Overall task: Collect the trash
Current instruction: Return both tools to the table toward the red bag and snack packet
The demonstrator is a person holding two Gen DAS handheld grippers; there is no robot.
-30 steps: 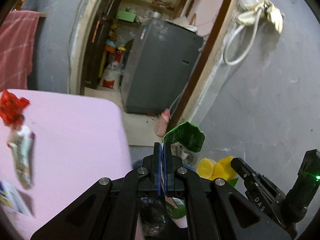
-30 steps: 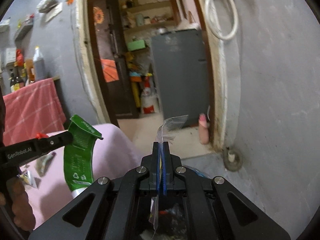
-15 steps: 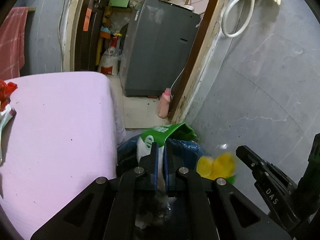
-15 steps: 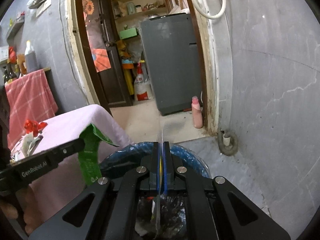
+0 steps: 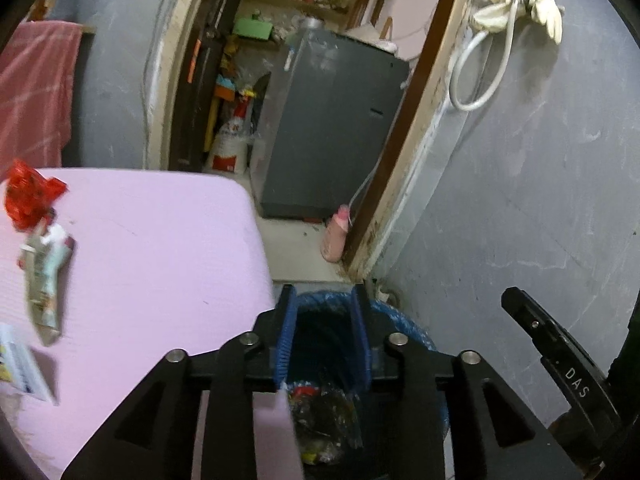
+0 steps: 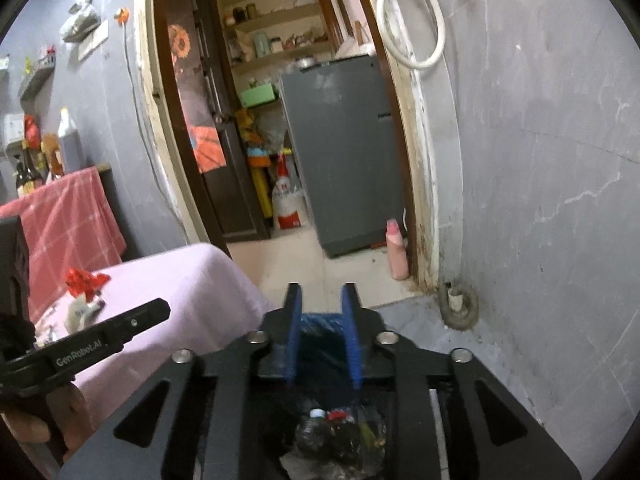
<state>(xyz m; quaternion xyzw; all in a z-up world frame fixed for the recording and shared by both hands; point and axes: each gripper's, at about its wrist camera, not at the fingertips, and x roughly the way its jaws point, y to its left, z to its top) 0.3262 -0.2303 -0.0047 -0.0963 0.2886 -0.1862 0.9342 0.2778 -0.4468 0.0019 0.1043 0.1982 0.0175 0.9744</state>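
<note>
Left wrist view shows my left gripper [image 5: 324,336] over the blue-lined bin [image 5: 404,320], jaws just parted and empty like my right gripper's [image 6: 322,334], so both pieces dropped in; red wrapper [image 5: 28,194] waits on the pink table [image 5: 160,248].

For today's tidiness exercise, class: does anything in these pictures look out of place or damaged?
Yes. Litter lies on the pink table: a crumpled red wrapper, a flattened sachet below it, and a leaflet at the edge, not in the blue-lined bin. The door frame's base is stained and worn.
</note>
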